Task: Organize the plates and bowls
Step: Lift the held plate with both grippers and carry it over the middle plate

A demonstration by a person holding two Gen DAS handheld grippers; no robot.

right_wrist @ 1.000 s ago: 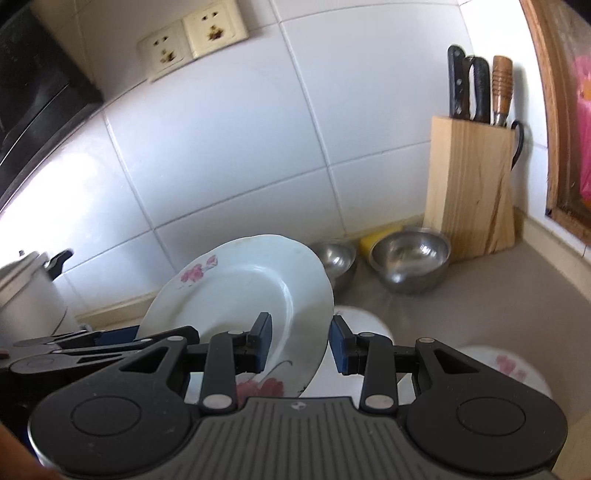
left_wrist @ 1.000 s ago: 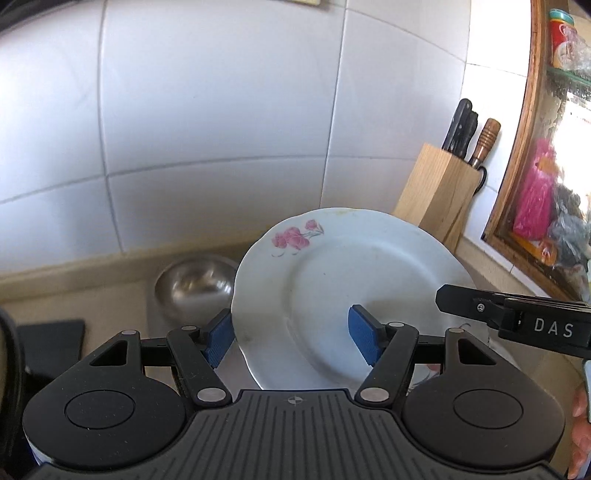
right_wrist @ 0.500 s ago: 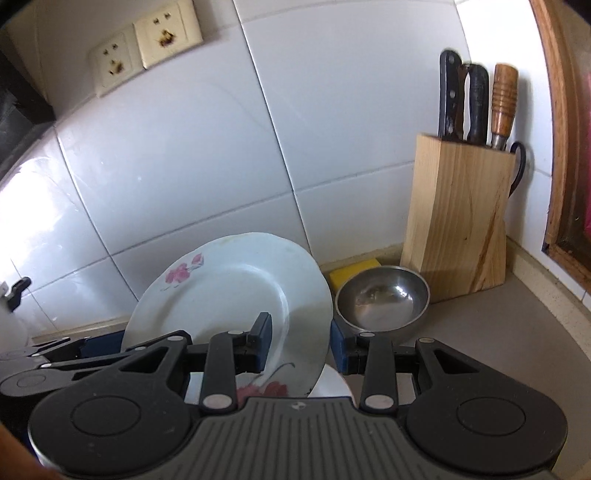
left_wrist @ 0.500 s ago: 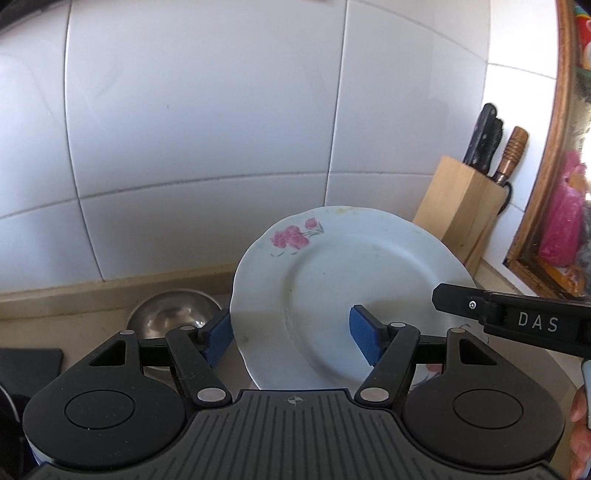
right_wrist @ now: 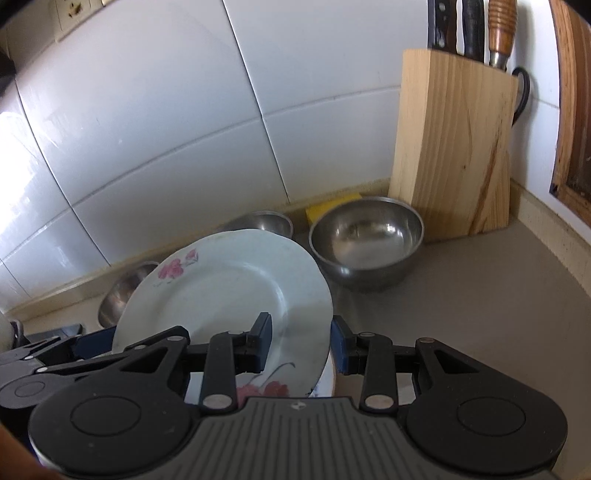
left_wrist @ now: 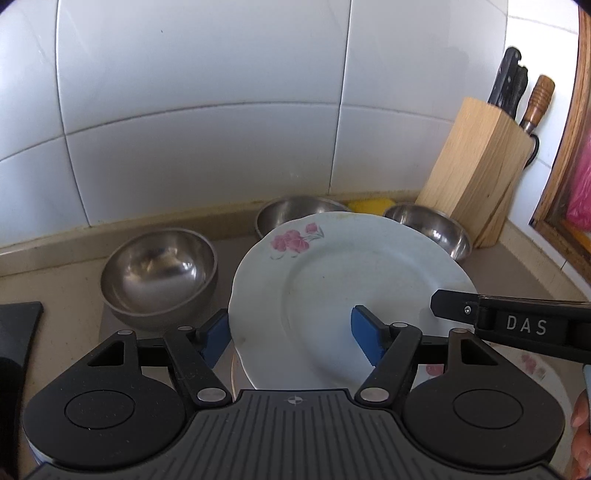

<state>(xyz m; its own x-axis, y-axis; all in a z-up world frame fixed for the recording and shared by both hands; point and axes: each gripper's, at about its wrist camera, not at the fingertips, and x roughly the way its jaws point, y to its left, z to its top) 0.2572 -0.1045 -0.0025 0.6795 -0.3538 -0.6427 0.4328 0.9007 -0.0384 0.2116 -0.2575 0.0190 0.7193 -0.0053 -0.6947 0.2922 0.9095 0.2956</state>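
Soft daylight fills both views; glare whitens the wall tiles (right_wrist: 22, 162) at left, fisheye bends the edges, corners vignette dark.

Only readable text: "DAS" in white capitals on the black body of the right gripper (left_wrist: 524, 325), which reaches in from the right edge of the left wrist view, over the flowered plate (left_wrist: 332, 288). Right wrist view: nothing legible; wall socket (right_wrist: 74, 9) at top left shows no readable marking
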